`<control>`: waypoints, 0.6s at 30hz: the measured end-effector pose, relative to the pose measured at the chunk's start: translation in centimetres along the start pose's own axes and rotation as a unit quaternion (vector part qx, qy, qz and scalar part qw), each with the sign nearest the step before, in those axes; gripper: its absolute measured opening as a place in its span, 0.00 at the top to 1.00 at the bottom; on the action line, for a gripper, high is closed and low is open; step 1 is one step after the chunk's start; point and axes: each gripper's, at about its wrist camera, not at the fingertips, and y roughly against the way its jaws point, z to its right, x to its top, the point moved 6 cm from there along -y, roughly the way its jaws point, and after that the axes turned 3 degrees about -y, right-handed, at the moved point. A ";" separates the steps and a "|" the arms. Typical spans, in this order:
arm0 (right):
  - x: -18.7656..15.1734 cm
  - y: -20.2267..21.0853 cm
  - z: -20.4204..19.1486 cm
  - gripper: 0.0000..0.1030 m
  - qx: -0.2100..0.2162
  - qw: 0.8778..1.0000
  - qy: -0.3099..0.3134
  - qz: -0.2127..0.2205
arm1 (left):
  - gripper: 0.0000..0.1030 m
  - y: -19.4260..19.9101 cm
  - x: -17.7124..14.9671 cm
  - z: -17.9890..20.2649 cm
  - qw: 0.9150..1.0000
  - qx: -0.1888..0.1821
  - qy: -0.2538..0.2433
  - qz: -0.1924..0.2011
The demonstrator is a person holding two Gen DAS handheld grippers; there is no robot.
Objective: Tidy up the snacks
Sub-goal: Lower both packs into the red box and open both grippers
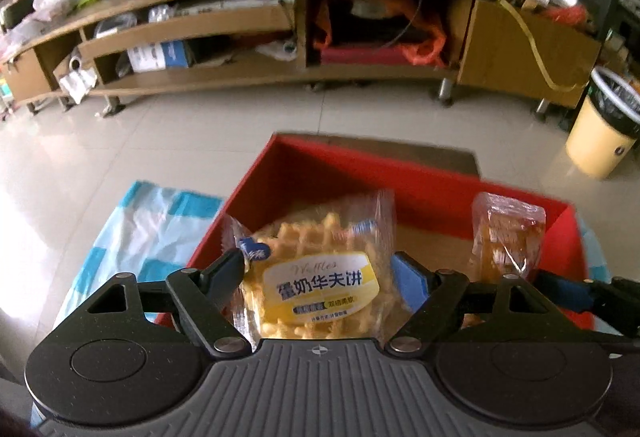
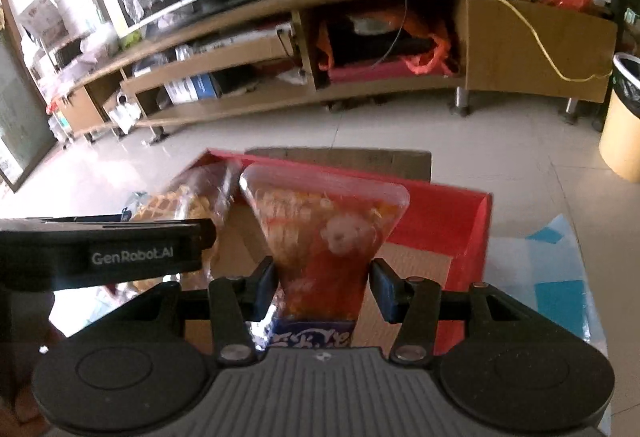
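A clear waffle packet (image 1: 316,277) with a yellow label hangs over the open red box (image 1: 400,173), my left gripper (image 1: 320,269) shut on its two side edges. To its right is a packet of orange-red snacks (image 1: 508,233), held over the same box. In the right wrist view that orange-red packet (image 2: 328,225) is pinched at its narrow waist, my right gripper (image 2: 324,285) shut on it above the box's brown floor (image 2: 416,269). The left gripper's black body (image 2: 120,257) and the waffle packet (image 2: 188,205) sit just to the left. Both packets are blurred.
The red box's far wall (image 2: 440,213) stands on a blue-and-white checked cloth (image 1: 132,233). Beyond lies a pale tiled floor (image 1: 240,125), a long cluttered wooden TV stand (image 1: 280,77) and a yellow bin (image 1: 604,133) with a black liner at the right.
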 end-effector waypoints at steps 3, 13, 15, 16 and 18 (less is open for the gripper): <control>-0.3 -0.6 0.0 0.53 0.000 1.000 0.002 -0.010 | 0.30 -1.0 -0.8 -0.5 1.000 0.004 -0.001 -0.021; -1.6 -1.4 0.0 0.50 -0.026 0.998 0.027 -0.043 | 0.26 -0.6 -3.2 -1.4 0.998 0.032 -0.018 -0.041; -2.0 -1.3 -0.2 0.50 -0.028 0.998 0.039 -0.044 | 0.25 -0.2 -3.7 -1.2 0.998 0.040 -0.027 -0.044; -2.1 -1.3 -0.3 0.50 -0.028 0.998 0.043 -0.046 | 0.24 0.1 -3.9 -1.0 0.998 0.041 -0.030 -0.046; -2.4 -1.2 -0.3 0.50 -0.031 0.997 0.049 -0.048 | 0.23 0.4 -4.4 -0.9 0.997 0.042 -0.033 -0.050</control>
